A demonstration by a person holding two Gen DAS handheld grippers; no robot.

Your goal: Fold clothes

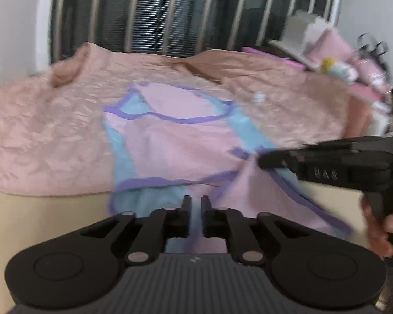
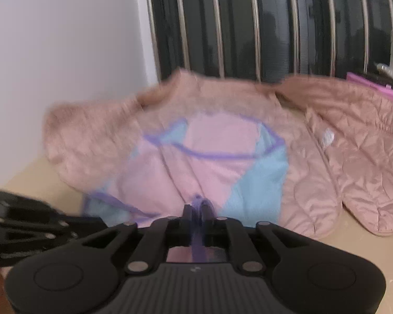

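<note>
- Grippers first: the right gripper (image 2: 196, 210) is clenching on the purple hem of the top (image 2: 209, 167), with a strip of that purple trim running back between its nearly closed fingers toward the camera.
- From the left wrist view, the right gripper (image 1: 260, 161) is reaching in from the right edge and pinching the top (image 1: 175, 144) at its right side, lifting a flap of pink cloth there.
- The left gripper (image 1: 195, 201) is standing with its fingers only narrowly apart – blue and pink cloth is showing through the gap, but whether the pads are pressing on it I cannot tell.
- The left gripper (image 2: 97, 219) is also entering the right wrist view low on the left, dark and blurred, beside the top's lower left corner.
- The top – pink, with blue side panels and purple edging – is lying on a quilted pink jacket (image 1: 39, 130), which is spreading over a tan table (image 1: 39, 222).
- Writing: raised letters are showing on the right gripper's body in the left view, too soft to read for certain; a small white label (image 2: 327, 137) is sitting on the jacket (image 2: 353, 162), unreadable.
- A hand (image 1: 380, 225) is gripping the right gripper's handle, cut off by the picture's edge.
- Both views are smearing with motion blur; the clutter (image 1: 340, 68) at the far right of the table (image 2: 353, 248) is hard to make out.
</note>
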